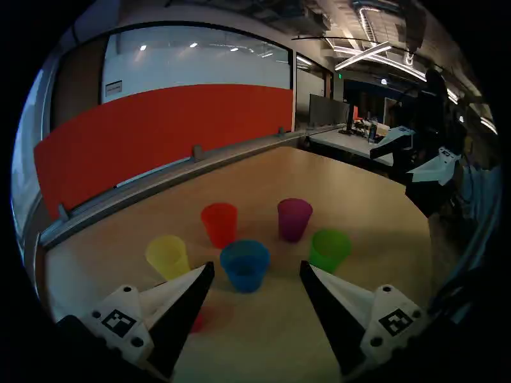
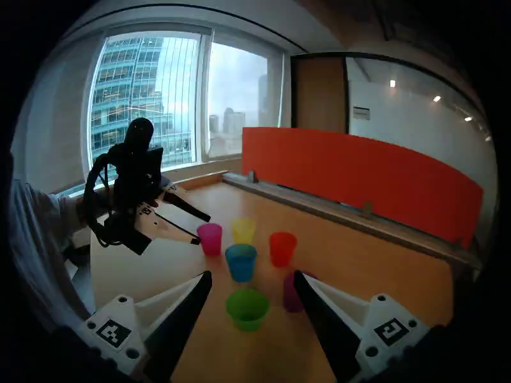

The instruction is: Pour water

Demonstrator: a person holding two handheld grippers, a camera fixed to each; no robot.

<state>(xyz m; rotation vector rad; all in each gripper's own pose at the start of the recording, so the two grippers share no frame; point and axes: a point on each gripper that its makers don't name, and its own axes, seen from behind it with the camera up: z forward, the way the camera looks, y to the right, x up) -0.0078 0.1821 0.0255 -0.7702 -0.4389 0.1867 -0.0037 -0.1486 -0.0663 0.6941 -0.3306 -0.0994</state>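
Several coloured plastic cups stand upright in a cluster on the wooden table (image 1: 358,191). In the left gripper view my left gripper (image 1: 255,268) is open just short of the blue cup (image 1: 244,265), with yellow (image 1: 167,255), orange (image 1: 219,223), purple (image 1: 294,219) and green (image 1: 329,250) cups around it. A pink cup (image 1: 198,320) peeks from behind the left finger. In the right gripper view my right gripper (image 2: 251,276) is open above the green cup (image 2: 247,309). The blue cup (image 2: 241,262) and the pink cup (image 2: 210,239) stand beyond. I cannot tell whether any cup holds water.
An orange partition (image 1: 166,134) with a rail runs along the table's far edge. The right gripper (image 1: 393,167) hangs open beyond the table's right side. A person's hand holds the left gripper (image 2: 203,230) beside the pink cup. Windows (image 2: 147,102) lie behind.
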